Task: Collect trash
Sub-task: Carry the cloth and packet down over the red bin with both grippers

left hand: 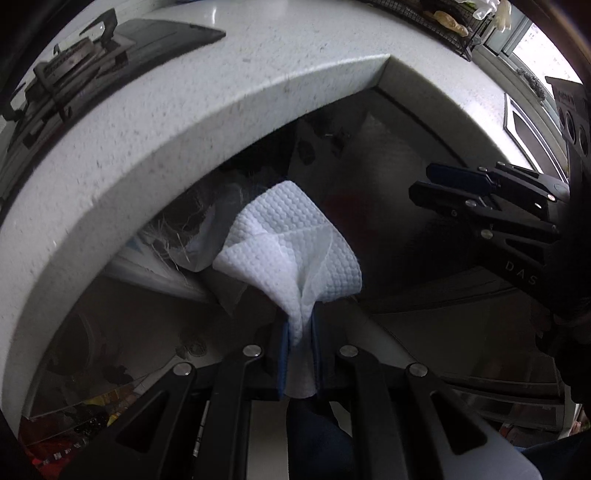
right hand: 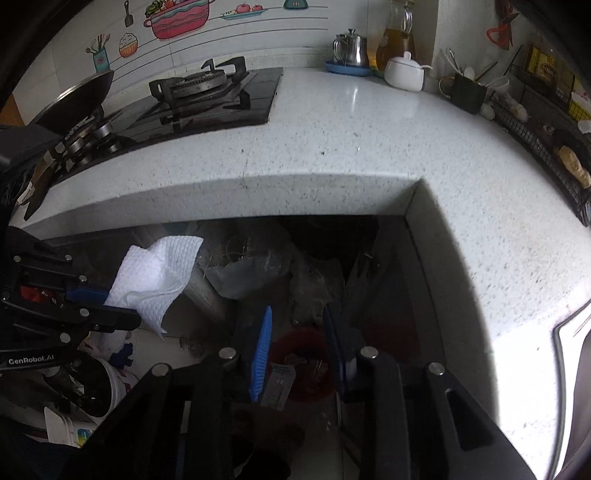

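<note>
Home kitchen, gas hob set in speckled white countertop, food-themed wall stickers, steel kettle

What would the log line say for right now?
left gripper: shut on paper towel | right gripper: open, empty | below: red bin | counter: towel off it

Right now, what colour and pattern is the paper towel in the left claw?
White, with a dimpled embossed texture. The paper towel shows best in the left wrist view.
</note>
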`<state>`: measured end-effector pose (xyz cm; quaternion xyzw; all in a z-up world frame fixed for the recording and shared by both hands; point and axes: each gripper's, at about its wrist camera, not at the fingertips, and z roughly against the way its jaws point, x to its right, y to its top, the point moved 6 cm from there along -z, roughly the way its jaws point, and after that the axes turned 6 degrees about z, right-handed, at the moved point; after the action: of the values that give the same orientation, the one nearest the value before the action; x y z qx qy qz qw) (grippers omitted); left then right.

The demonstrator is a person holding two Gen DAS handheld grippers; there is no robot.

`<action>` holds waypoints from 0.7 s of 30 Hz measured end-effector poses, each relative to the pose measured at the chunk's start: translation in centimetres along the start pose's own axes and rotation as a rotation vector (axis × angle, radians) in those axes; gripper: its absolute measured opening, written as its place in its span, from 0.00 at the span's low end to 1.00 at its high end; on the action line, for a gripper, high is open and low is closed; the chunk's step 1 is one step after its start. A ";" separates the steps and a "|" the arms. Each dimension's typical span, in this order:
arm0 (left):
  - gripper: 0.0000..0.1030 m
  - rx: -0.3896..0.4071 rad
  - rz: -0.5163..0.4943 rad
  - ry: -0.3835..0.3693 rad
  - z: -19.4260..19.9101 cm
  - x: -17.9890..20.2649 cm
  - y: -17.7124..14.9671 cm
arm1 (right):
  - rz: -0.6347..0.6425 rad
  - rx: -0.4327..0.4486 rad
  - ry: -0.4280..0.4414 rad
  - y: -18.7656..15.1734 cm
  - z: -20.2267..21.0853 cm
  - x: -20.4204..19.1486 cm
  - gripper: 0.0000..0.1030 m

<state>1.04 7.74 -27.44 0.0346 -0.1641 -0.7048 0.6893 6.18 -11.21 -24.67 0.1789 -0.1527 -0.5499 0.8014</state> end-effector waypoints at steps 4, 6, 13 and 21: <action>0.09 -0.012 0.004 0.005 -2.3 -0.2 -1.0 | -0.044 -0.027 0.028 -1.4 -1.9 0.2 0.26; 0.09 -0.015 -0.002 0.007 -3.4 -0.3 -1.2 | -0.049 -0.042 0.035 -2.2 -2.7 0.3 0.26; 0.09 -0.013 -0.028 -0.014 -9.3 0.1 -1.6 | -0.061 -0.074 0.049 -6.2 -7.1 0.7 0.26; 0.10 -0.019 -0.088 -0.019 -18.3 0.9 -1.9 | -0.086 -0.090 0.034 -11.2 -14.0 1.9 0.26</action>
<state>4.17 3.46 -45.13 0.0284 -0.1623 -0.7361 0.6565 3.76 -14.97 -42.07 0.1581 -0.1063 -0.5870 0.7869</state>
